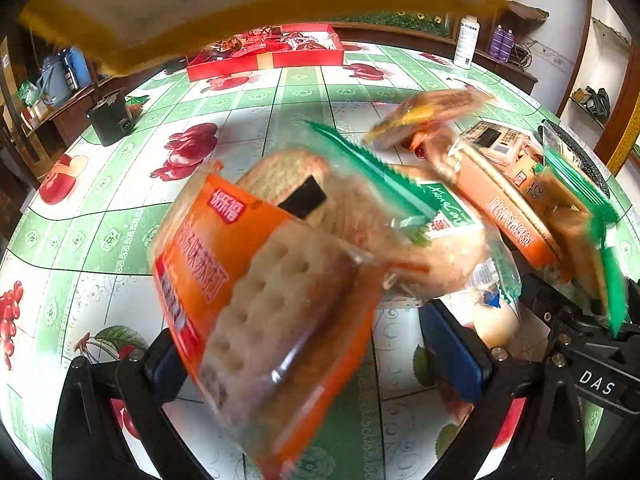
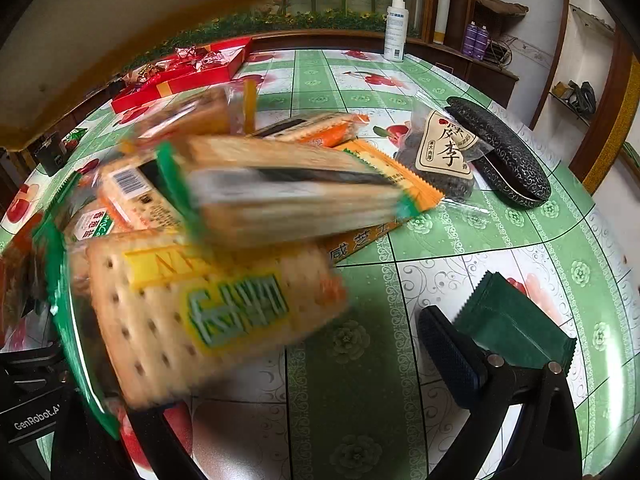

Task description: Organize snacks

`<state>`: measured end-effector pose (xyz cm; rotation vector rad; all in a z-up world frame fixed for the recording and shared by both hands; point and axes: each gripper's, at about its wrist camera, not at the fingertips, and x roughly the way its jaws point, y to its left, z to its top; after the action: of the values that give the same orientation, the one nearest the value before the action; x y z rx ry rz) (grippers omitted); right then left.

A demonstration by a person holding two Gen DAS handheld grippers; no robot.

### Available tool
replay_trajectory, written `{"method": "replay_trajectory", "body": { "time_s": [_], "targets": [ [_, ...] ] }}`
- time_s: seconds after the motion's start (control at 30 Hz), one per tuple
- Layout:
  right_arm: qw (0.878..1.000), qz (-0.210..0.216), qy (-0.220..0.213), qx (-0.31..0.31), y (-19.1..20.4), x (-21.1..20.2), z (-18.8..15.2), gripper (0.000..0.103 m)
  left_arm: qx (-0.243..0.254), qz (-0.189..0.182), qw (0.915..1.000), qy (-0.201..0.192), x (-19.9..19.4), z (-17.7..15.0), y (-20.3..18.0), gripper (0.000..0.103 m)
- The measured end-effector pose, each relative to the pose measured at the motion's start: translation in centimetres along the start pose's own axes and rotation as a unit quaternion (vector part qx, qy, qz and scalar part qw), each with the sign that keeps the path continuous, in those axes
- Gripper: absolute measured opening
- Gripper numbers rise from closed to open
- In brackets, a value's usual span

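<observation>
Left gripper [image 1: 304, 356] jaws wide, orange cracker packet [image 1: 256, 300] between. Right gripper [image 2: 280, 360] jaws wide around yellow-green cracker packet [image 2: 212, 312]. Red box [image 1: 266, 58] far on counter [image 1: 120, 232].

A home dining room is showing here: a tabletop [image 2: 500, 248] is wearing a green oilcloth printed with cherries, a red gift box [image 1: 266, 60] of sweets is sitting at its far edge, wooden sideboards [image 1: 504, 68] are running behind it, and thermos flasks [image 1: 66, 74] are standing beyond its left side.
</observation>
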<state>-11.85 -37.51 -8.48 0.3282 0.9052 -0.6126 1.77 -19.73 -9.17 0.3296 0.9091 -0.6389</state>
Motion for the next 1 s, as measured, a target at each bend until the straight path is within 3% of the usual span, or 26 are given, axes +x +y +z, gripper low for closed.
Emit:
{"method": "replay_trajectory", "body": {
  "time_s": [1.0],
  "targets": [
    [1.000, 0.000, 0.000, 0.000, -0.09, 0.02, 0.05, 0.102, -0.001, -0.001, 1.0000, 0.000, -0.62, 0.17, -0.25, 0.103]
  ]
}}
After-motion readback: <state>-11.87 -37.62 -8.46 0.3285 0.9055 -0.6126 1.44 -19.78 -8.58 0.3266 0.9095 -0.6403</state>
